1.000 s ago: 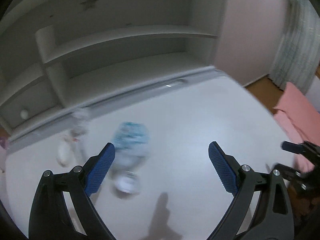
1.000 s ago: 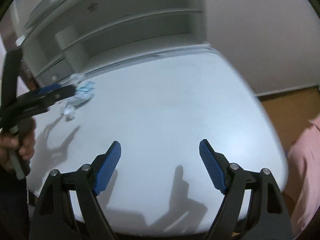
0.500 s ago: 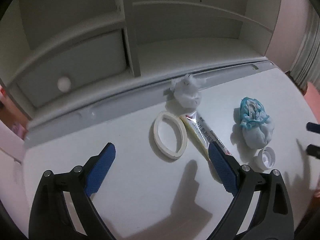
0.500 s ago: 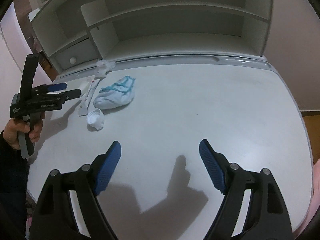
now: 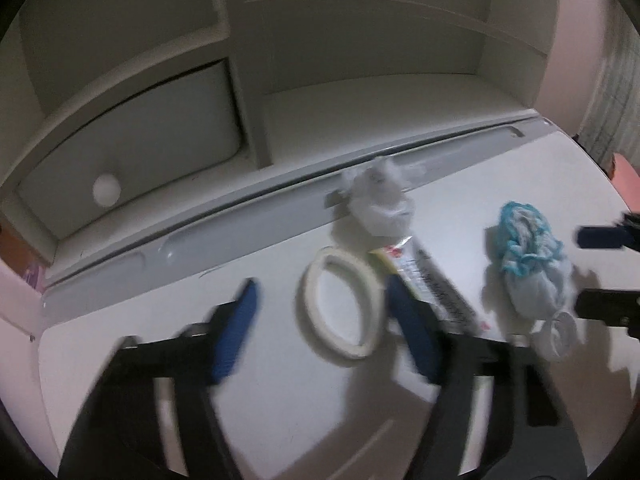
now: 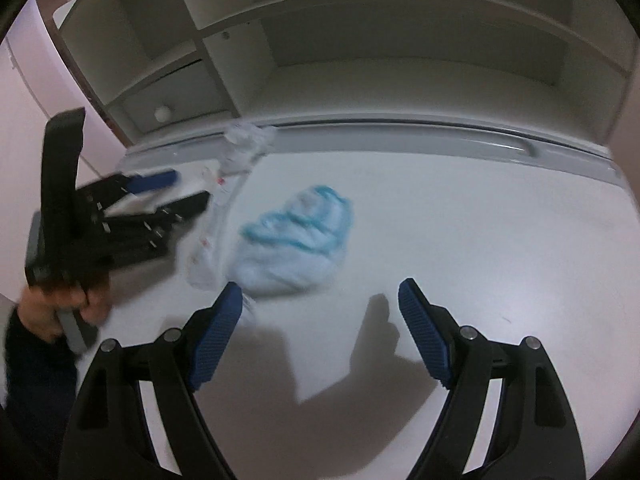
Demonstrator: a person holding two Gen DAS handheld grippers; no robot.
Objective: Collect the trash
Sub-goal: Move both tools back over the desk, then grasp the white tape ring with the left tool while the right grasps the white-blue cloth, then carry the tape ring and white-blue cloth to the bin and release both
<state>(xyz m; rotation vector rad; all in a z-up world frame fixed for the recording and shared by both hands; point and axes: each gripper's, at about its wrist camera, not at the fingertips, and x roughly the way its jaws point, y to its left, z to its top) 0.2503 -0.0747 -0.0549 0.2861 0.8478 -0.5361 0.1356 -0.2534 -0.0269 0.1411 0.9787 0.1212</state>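
Note:
On the white desk (image 5: 280,400) lie a white tape ring (image 5: 340,304), a printed tube (image 5: 432,280), a crumpled white tissue (image 5: 380,200), a blue-and-white cloth bundle (image 5: 528,268) and a small white cap (image 5: 560,336). My left gripper (image 5: 324,312) hangs over the ring, blurred. Its jaws are closing with the ring between them, and the left pad stands clear of it. My right gripper (image 6: 320,312) is open and empty, just short of the cloth bundle (image 6: 296,240), with the cap partly hidden behind its left finger. The right wrist view also shows the left gripper (image 6: 190,189), held in a person's hand (image 6: 60,308).
A white shelf unit rises behind the desk, with a drawer and its round knob (image 5: 106,192) at the left. A grey rail (image 5: 240,224) runs along the desk's back edge. The desk's rounded right edge (image 6: 624,208) drops off, with something pink (image 5: 626,176) beyond it.
My left jaws have narrowed around the tape ring and the left view has come a little nearer. My right gripper has moved in towards the cloth bundle, which now lies just ahead of it.

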